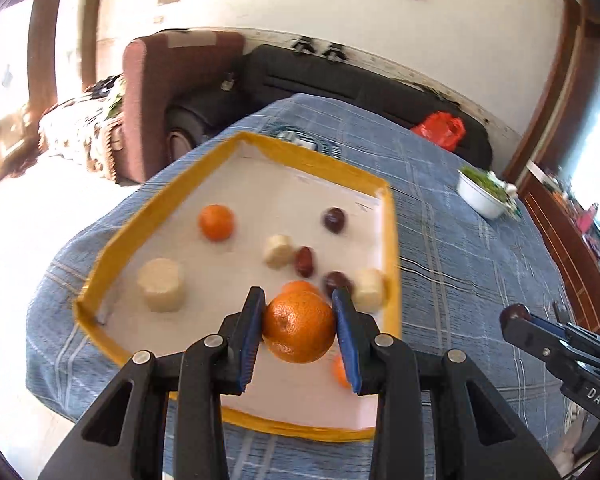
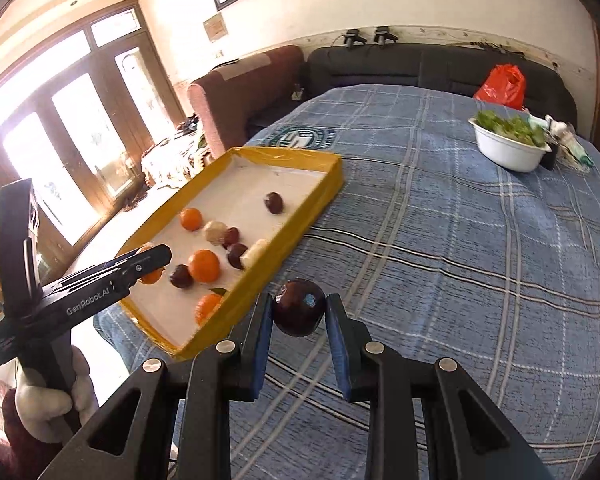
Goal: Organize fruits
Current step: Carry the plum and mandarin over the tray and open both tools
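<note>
Nearest to us, our left hand-held gripper (image 1: 300, 330) has its blue pads closed against both sides of an orange (image 1: 299, 326), which we hold above the near part of the yellow-rimmed tray (image 1: 392, 240). Our right hand-held gripper (image 2: 299, 318) sits just outside the tray's right wall, over the blue plaid cloth (image 2: 460, 260) of the worktop, with a dark red plum (image 2: 299, 307) between its pads; the left pad touches the fruit, while on the right we cannot tell whether there is contact, as a narrow gap seems to show. Just beneath and beyond the held orange, inside the tray, we see a second orange (image 1: 298, 286) partly hidden behind it, and another orange piece (image 1: 340, 370) by the right finger. A little further ahead lie a dark plum (image 1: 336, 282) touching a pale cut chunk (image 1: 368, 290) against the right wall, a reddish date-like fruit (image 1: 304, 262) beside another pale chunk (image 1: 278, 251), and a larger pale cylinder (image 1: 161, 285) off to the left. Further still rest a lone orange (image 1: 216, 222) and another dark plum (image 1: 334, 220). Beyond the tray, to the right of both grippers, stands a white bowl of greens (image 2: 508, 144), and past it a red plastic bag (image 2: 502, 86) on the dark sofa (image 2: 400, 66).
</note>
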Available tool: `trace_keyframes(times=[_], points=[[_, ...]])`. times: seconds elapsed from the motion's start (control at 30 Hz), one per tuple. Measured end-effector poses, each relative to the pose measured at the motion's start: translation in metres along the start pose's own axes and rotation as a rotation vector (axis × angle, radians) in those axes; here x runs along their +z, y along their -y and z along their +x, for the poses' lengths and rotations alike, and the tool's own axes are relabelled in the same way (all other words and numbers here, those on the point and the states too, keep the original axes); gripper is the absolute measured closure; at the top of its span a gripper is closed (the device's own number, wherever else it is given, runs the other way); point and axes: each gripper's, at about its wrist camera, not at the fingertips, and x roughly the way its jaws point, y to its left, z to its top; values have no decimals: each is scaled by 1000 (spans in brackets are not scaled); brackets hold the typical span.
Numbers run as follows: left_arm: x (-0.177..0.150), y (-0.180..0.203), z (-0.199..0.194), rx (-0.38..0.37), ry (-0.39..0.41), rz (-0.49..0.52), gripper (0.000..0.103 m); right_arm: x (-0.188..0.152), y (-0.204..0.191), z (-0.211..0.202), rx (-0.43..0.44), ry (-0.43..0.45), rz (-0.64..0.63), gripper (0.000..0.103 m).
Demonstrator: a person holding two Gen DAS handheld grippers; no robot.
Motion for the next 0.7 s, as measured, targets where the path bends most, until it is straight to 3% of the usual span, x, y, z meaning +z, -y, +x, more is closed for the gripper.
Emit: trace_keyframes(times=[0.23,0.7], points=[[4,-54,7,27,-4,-118,69,16,-45,37,58,-48,-65,73],[5,-63,27,27,-18,-115,69,6,-115,117,87,-197,-205,72]])
